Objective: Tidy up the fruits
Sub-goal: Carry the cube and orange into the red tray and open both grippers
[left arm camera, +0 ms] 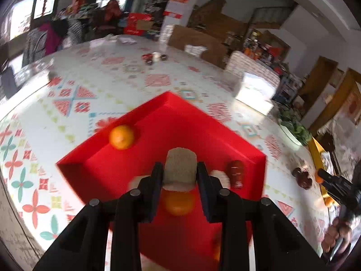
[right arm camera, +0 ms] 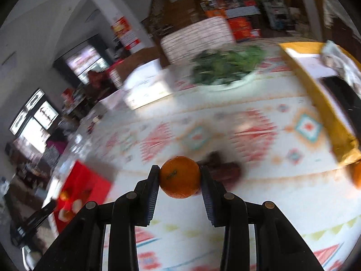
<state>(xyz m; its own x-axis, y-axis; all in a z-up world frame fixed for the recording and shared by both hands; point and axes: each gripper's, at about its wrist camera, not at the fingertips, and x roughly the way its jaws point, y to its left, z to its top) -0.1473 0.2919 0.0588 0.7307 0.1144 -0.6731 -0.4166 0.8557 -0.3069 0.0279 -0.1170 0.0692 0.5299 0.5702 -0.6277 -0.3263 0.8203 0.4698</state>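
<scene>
In the left wrist view my left gripper [left arm camera: 179, 171] is shut on a fuzzy brown kiwi [left arm camera: 179, 167] and holds it over a red tray [left arm camera: 171, 108]. In the tray lie an orange [left arm camera: 121, 136], a second orange [left arm camera: 179, 203] under the kiwi, and a dark red fruit [left arm camera: 235, 172]. In the right wrist view my right gripper [right arm camera: 179, 177] is shut on an orange [right arm camera: 180, 176] above the patterned tablecloth. A dark brown-red fruit [right arm camera: 223, 169] lies on the cloth just behind it. The red tray [right arm camera: 85, 180] shows at the lower left.
A bowl of green leaves [right arm camera: 225, 67] stands at the far side of the table, with a white box [right arm camera: 146, 85] to its left. A yellow tray [right arm camera: 325, 103] lies at the right, an orange [right arm camera: 356, 174] by its corner. Small jars [left arm camera: 155, 57] stand far back.
</scene>
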